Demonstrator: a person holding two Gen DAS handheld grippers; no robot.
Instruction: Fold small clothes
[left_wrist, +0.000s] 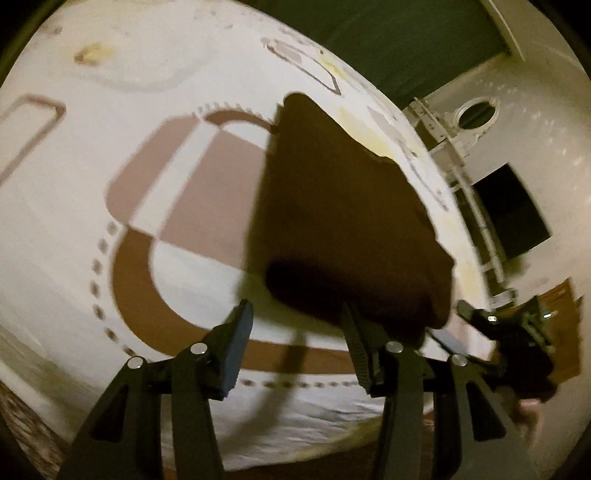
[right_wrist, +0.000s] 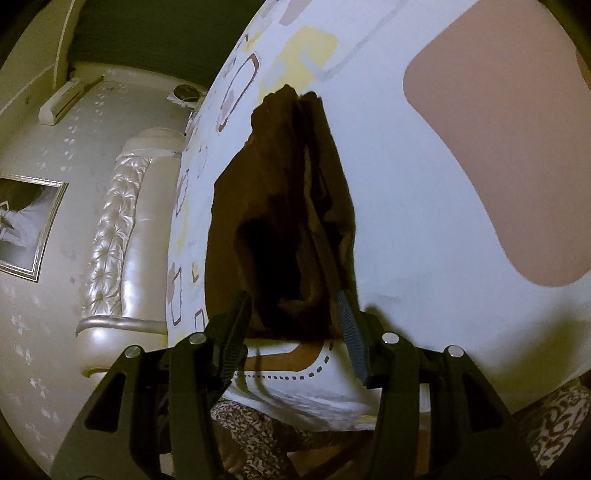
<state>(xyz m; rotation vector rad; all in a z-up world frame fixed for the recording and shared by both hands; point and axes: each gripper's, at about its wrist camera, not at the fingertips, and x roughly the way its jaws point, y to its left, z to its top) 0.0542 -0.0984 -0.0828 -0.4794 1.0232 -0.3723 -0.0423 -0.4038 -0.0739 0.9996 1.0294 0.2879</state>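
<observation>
Bed (left_wrist: 66, 206), covered by a white sheet with brown and beige rounded shapes, fills both of my wrist views. Tufted pale headboard (right_wrist: 110, 236) lies at nine o'clock in the right view. Folded dark brown garment (left_wrist: 343, 221) lies flat on the sheet near the bed's edge, at twelve o'clock from each of my tools. My left hand-held gripper (left_wrist: 295, 332) stands partly apart, gripping nothing, the cloth's near edge at its right finger. My right hand-held gripper (right_wrist: 295, 321) likewise stands parted, the garment's near end between its fingers, unpinched.
</observation>
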